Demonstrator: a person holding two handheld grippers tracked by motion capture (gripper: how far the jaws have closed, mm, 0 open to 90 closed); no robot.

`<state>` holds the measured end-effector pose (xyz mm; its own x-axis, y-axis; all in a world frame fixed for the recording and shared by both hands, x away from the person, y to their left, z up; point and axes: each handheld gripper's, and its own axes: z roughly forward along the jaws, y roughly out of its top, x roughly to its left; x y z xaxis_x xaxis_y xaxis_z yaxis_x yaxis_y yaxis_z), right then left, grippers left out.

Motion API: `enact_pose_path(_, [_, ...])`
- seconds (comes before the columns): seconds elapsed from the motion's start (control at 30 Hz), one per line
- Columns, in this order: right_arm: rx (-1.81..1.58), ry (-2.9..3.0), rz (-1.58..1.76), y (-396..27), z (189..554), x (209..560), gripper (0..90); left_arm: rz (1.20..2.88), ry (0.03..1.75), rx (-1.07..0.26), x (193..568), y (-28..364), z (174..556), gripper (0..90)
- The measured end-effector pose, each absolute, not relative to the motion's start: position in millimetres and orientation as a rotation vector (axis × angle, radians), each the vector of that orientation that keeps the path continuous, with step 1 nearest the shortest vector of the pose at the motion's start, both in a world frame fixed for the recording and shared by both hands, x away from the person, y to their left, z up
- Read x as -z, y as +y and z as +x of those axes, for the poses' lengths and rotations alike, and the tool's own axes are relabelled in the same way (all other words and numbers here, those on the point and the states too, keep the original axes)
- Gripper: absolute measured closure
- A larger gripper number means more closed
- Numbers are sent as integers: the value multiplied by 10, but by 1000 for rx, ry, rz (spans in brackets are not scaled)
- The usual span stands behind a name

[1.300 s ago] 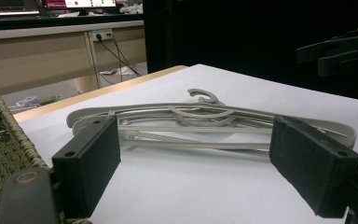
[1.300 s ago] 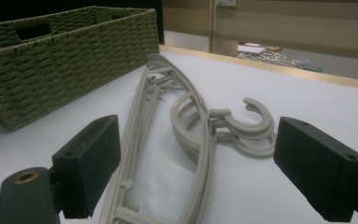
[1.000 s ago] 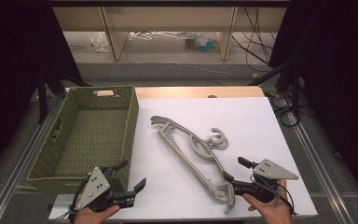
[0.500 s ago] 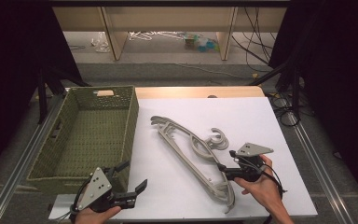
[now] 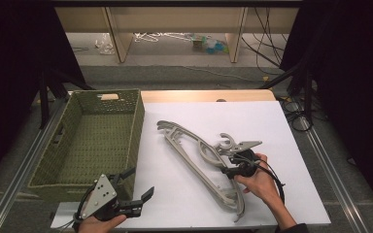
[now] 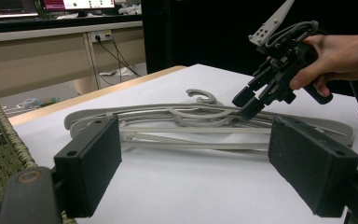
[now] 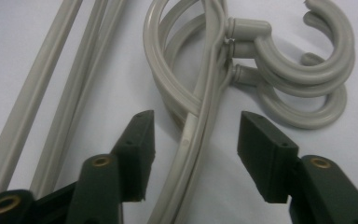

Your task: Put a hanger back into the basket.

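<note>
Straddling hangers [image 7: 200,121], right gripper [image 7: 193,154] tilted down, closing

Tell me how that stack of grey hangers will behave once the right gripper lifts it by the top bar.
The hangers look like rigid plastic, so probably stiff and light. Three hooks lie loosely stacked, so they may splay apart. The right gripper, its jaws just closing, straddles smooth bars that might slip.
</note>
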<state>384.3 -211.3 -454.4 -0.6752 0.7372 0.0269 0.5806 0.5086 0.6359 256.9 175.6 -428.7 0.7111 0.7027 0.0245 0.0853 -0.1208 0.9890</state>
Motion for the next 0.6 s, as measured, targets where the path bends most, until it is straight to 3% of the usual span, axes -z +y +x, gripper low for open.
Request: enact_pose_path(0.6, [-855, 2600, 1210, -2066, 3977, 4653, 657, 1645, 643, -595, 4285, 1753, 2577, 175])
